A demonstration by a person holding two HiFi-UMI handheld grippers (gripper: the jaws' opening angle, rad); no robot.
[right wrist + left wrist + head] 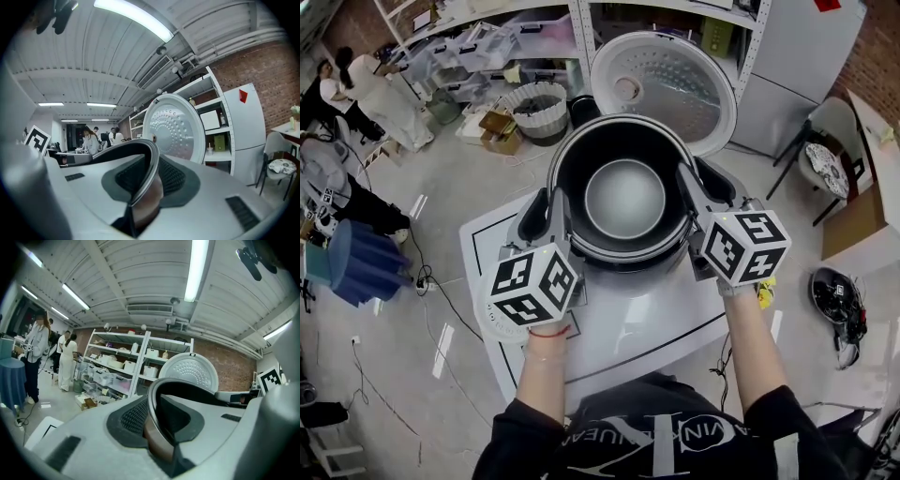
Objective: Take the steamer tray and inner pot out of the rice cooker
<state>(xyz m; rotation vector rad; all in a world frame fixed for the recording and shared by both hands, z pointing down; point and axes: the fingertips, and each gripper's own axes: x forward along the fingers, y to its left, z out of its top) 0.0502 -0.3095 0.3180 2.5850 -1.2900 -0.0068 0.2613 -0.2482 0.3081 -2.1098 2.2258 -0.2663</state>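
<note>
The dark inner pot hangs between my two grippers above the rice cooker's body, which stands on the white table. My left gripper is shut on the pot's left rim. My right gripper is shut on the right rim. The left gripper view has the metal rim pinched between the jaws of the left gripper. In the right gripper view the rim sits likewise in the right gripper. The cooker's lid stands open behind. A pale round edge shows under the left marker cube.
Shelves with bins and a white basket lie beyond the table. People stand at the far left near a blue barrel. A white cabinet and a chair are on the right.
</note>
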